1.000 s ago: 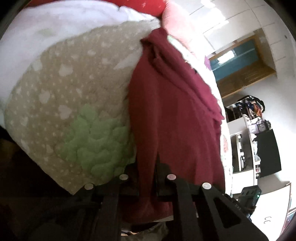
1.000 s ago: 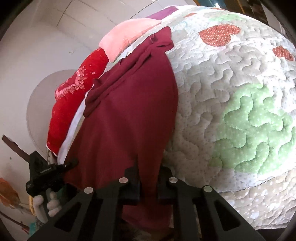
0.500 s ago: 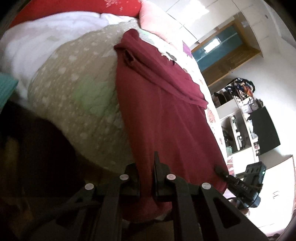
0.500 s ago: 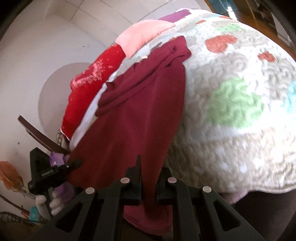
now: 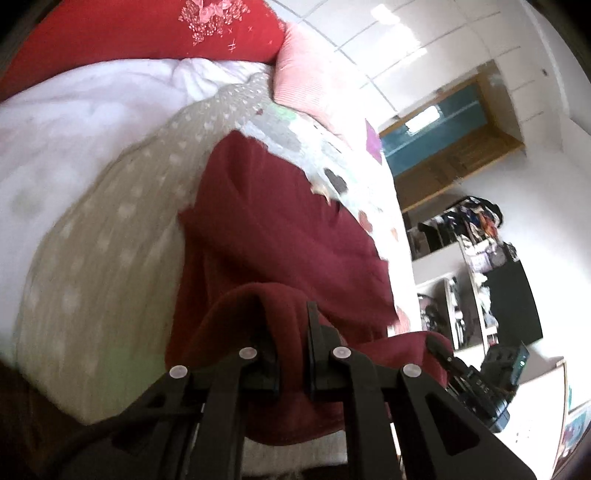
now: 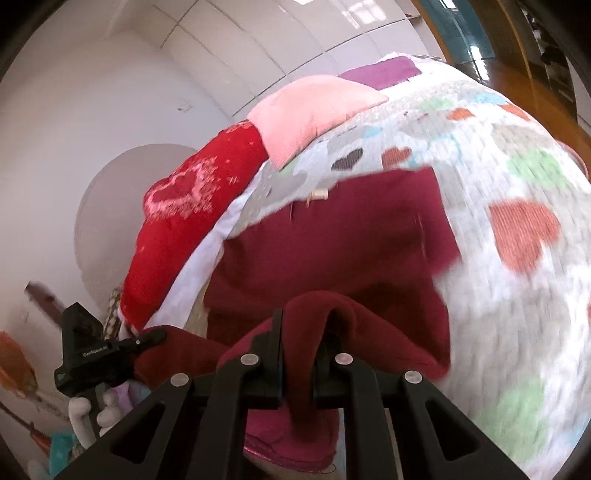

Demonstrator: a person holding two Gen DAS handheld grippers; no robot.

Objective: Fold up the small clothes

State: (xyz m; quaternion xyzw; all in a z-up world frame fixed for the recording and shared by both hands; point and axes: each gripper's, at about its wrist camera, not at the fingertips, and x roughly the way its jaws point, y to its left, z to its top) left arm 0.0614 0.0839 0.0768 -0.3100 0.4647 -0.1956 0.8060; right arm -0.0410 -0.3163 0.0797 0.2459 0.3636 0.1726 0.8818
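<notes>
A dark red garment [image 5: 266, 221] lies on the patterned quilt [image 5: 110, 240] of a bed. My left gripper [image 5: 293, 332] is shut on its near edge, which is lifted and bunched over the fingers. In the right wrist view the garment [image 6: 332, 236] spreads across the quilt [image 6: 517, 295]. My right gripper [image 6: 299, 339] is shut on the other near corner, raised in a hump above the rest. Each gripper shows in the other's view: the right gripper [image 5: 443, 356] and the left gripper [image 6: 147, 338].
A red embroidered pillow [image 5: 147, 29] and a pink pillow [image 5: 314, 81] lie at the head of the bed, with a white sheet [image 5: 74, 129] beside the quilt. Shelves and a dark screen [image 5: 513, 302] stand past the bed's right side.
Both grippers have carried the garment's near edge up and forward over the bed, so the cloth now doubles over itself. The far part has stayed on the quilt.
</notes>
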